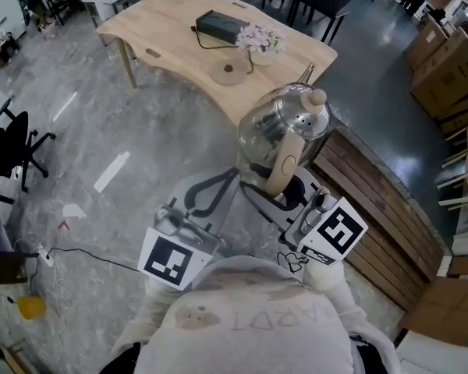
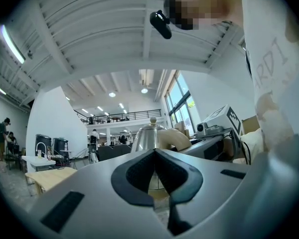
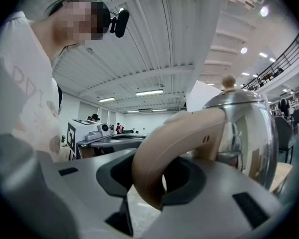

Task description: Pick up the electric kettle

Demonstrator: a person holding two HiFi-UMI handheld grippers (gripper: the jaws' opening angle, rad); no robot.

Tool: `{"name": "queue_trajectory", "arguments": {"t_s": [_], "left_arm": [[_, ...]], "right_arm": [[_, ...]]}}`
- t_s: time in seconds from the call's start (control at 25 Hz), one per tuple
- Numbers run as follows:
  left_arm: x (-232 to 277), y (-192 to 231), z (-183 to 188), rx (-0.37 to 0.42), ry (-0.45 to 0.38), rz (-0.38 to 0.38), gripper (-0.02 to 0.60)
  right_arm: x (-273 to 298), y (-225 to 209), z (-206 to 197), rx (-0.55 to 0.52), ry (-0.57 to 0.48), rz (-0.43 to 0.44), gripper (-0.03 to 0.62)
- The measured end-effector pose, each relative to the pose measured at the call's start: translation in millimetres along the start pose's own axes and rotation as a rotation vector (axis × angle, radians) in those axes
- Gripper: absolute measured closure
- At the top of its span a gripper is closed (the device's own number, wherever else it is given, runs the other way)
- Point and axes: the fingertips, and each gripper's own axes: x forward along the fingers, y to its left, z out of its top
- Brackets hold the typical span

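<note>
The shiny round steel electric kettle [image 1: 285,119] hangs in the air over the grey floor [image 1: 140,131]. It is clear of the light wooden table [image 1: 164,29], which lies well beyond the fingertips. The right gripper [image 1: 279,187] carries it alone: its 2 fingers are clamped on the lower bend of the beige curved handle [image 3: 189,128], 1 pad each side, w/ the handle arching up & away from the fingers to the body. Gripping low on the loop prob. lets the body sit upright ahead of the fingers, lid knob on top. The left gripper [image 2: 154,153] has its fingers together at the tips, nothing btwn them. It lies beside the right gripper, tips near the kettle's base; can't tell if they touch. I'd judge it's there to steady the load if it swings, not to share weight. Pick-up looks done. Risk: the heavy body sits far out from the pads & could twist in them.
</note>
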Motion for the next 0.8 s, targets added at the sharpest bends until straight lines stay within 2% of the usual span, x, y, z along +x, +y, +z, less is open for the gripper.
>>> {"name": "queue_trajectory", "arguments": {"t_s": [0.12, 0.8], "left_arm": [[-1, -3, 4, -0.041, -0.012, 0.004, 0.568], [-13, -15, 12, 0.001, -0.021, 0.014, 0.568]], "right_arm": [[-6, 3, 3, -0.021, 0.005, -0.009, 0.467], [-16, 21, 12, -0.058, -0.028, -0.01, 0.468]]}}
